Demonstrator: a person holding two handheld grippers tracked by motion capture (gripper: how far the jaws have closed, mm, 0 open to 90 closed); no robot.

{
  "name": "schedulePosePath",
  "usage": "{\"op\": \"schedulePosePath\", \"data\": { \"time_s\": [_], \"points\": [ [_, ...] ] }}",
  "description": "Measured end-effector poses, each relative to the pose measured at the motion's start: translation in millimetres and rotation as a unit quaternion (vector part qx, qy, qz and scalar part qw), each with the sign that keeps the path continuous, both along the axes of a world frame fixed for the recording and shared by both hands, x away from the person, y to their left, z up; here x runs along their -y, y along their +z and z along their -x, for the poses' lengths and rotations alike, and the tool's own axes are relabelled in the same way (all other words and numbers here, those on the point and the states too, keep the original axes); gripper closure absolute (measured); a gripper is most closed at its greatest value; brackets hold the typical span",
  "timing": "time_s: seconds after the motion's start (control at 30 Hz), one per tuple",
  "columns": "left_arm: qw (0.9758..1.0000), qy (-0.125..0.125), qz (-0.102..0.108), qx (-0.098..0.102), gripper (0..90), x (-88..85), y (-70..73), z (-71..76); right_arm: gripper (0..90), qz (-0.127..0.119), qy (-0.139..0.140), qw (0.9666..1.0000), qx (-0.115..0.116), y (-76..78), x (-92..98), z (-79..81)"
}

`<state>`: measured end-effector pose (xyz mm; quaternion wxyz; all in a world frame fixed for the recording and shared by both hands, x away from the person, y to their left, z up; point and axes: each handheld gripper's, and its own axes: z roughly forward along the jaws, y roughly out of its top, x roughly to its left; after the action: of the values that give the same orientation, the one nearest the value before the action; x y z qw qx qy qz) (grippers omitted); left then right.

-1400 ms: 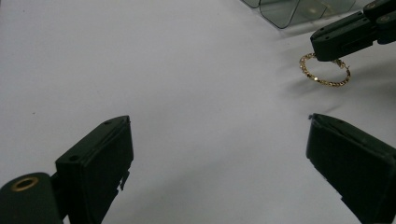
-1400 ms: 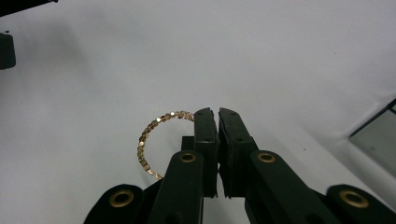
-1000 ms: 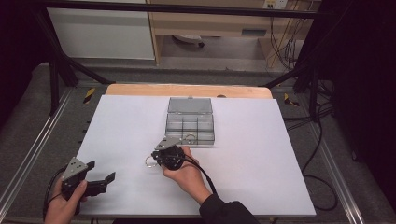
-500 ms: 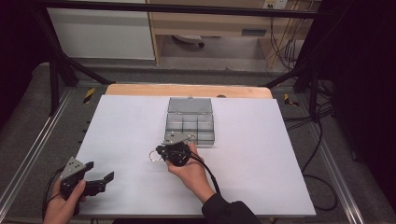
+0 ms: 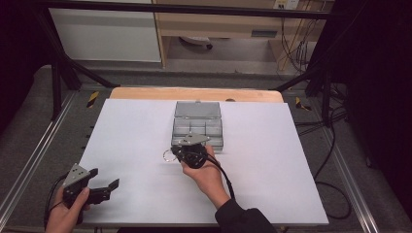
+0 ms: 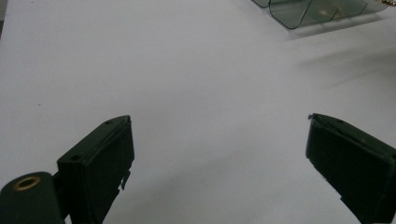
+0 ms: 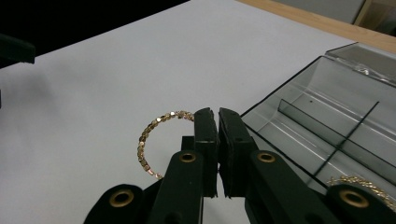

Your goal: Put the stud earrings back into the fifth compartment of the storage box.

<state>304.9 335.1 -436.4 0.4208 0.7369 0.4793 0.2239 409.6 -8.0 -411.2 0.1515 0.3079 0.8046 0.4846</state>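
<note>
Left tool [image 5: 104, 188] gapes wide near the table's corner; right tool [image 7: 217, 116] is clamped together.

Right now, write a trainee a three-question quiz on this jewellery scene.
1. True or false: the right gripper is shut on the gold beaded bracelet.
2. The left gripper has its jaws: A) wide apart, nothing between them; B) closed on a chain; C) inside the box.
3. Fill in: the lid of the clear compartment box is ____.

Key: 1 true. 2 A. 3 open.
</note>
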Motion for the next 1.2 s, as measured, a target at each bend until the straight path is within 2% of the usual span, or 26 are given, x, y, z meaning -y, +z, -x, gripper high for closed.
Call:
{"op": "schedulePosePath", "data": {
  "time_s": [0.43, 1.2],
  "points": [
    [1.0000, -0.003, -0.001, 0.000, 8.2, 0.6, 0.0, 0.0, 87.1, -0.017, -0.033, 0.9993, 0.005, 7.3, 22.3, -9.5],
    [1.0000, -0.008, -0.001, 0.001, 8.3, 1.6, 0.4, 0.4, 87.1, -0.030, -0.091, 0.9954, 0.002, 6.0, 56.2, -23.4]
  ]
}}
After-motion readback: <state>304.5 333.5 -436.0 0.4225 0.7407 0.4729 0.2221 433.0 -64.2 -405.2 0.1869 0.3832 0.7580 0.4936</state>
